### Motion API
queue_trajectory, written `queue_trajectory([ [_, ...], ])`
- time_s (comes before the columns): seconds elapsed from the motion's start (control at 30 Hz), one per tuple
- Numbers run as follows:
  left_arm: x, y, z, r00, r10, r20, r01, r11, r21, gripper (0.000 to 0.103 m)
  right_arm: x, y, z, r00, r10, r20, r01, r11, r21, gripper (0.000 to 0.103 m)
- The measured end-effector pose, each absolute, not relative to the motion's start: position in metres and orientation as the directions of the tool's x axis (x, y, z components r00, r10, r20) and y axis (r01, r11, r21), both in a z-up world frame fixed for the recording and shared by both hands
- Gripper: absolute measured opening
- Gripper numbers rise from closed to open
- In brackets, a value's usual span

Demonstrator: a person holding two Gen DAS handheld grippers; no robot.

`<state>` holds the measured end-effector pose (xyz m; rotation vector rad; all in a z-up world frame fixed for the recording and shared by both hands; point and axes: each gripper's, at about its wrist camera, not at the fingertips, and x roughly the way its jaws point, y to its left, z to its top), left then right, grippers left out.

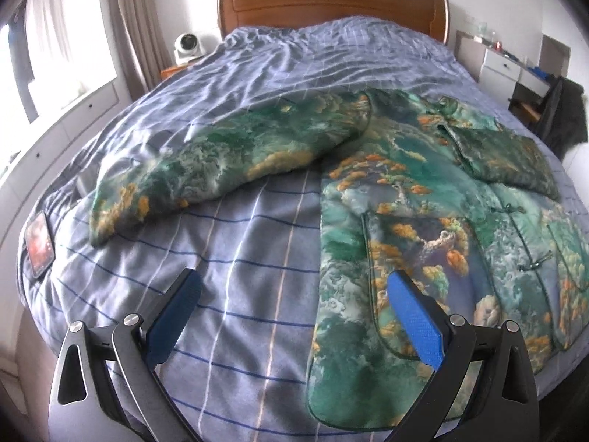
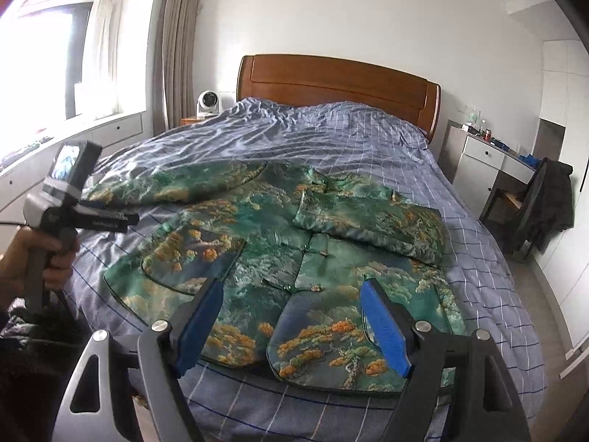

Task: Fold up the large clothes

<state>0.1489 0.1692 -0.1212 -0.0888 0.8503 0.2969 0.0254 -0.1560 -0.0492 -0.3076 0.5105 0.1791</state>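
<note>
Nearest, left claw (image 1: 294, 280) spread apart, nothing between the blue pads, hanging above the bare striped duvet (image 1: 239, 258) just beside the hem of the jacket (image 1: 423, 221). Probably kept wide so as to be ready for a pinch on thick padded cloth. Likewise right claw (image 2: 292, 287): parted, empty, poised over the jacket's lower front, hem corners on either side of it. From the right wrist view, a hand (image 2: 44, 258) wrapped round the left tool's grip, off to the picture's left side of the bed and clear of the garment.

Next out, the green landscape-print jacket itself, laid flat and front-up across the near half of the bed, collar toward the headboard, hem toward the cameras. Spread that way, presumably, for an even surface to fold on. One sleeve (image 1: 504, 154) already turned in across the chest; the other sleeve (image 1: 221, 162) stretched out over the duvet toward the picture's left, not yet folded. Hence, most likely, the left claw's place on that side: closest to the cuff needing to come across. Judged about one fold in, with sleeve and body folds to go.

At the bed's left edge, a small screen device (image 1: 38, 245), well apart from the jacket.

Farthest, wooden headboard (image 1: 331, 0), white fan (image 1: 187, 46) on the nightstand, and a chair (image 2: 545, 202) draped in dark clothing beside a white desk.
</note>
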Motion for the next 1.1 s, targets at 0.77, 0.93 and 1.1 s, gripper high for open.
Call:
queue_trajectory([
  [0.77, 0.213, 0.395, -0.190, 0.588, 0.101, -0.802, -0.755, 0.423, -0.501, 0.101, 0.026, -0.152, -0.059, 0.830, 0.103, -0.549, -0.262, 0.939, -0.221, 0.079],
  [0.93, 0.216, 0.404, -0.203, 0.552, 0.176, -0.815, -0.809, 0.349, -0.473, 0.074, 0.027, -0.150, -0.063, 0.818, 0.105, -0.565, -0.274, 0.935, -0.223, 0.079],
  [1.1, 0.235, 0.391, -0.177, 0.479, 0.316, -0.819, -0.817, 0.502, -0.284, 0.011, 0.031, -0.151, -0.069, 0.804, 0.109, -0.585, -0.279, 0.938, -0.207, 0.079],
])
